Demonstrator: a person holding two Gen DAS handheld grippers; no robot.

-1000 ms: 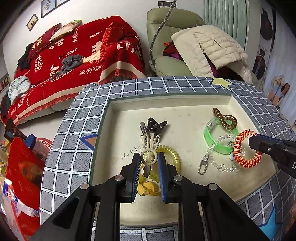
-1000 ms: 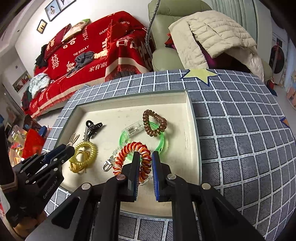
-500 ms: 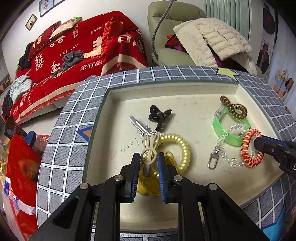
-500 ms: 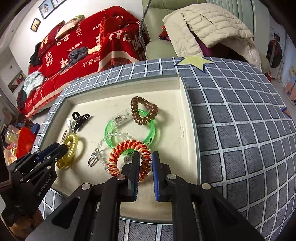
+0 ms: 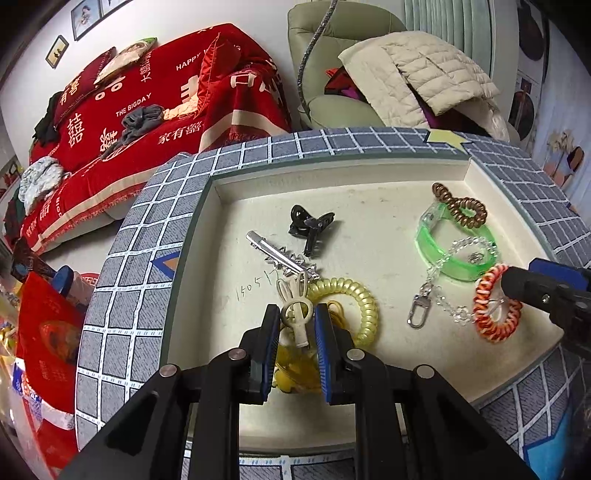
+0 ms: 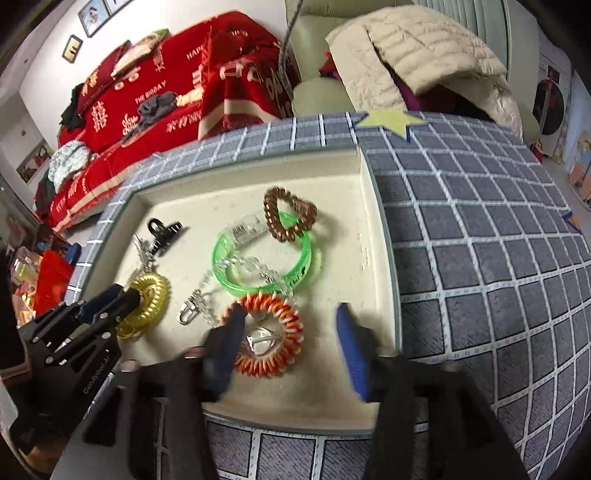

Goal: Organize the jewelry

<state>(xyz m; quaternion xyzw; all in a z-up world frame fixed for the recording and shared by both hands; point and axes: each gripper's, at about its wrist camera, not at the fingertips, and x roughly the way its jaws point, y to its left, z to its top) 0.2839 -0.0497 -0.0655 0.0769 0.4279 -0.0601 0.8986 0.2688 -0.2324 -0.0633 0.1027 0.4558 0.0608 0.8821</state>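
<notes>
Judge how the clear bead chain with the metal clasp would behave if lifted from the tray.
The clear bead chain looks limp; it would probably dangle. Its clasp end may swing. It passes over the green bangle and may drag it.

Both cameras sit just behind their claws, looking forward and down into the cream tray (image 5: 369, 177) from its near edge, with the red sofa (image 5: 155, 107) and green armchair (image 5: 332, 33) far behind. The left view hangs close over the tray's left half; the right view hangs close over its right half. They share the whole tray interior, and each catches the other claw at its side edge.
</notes>
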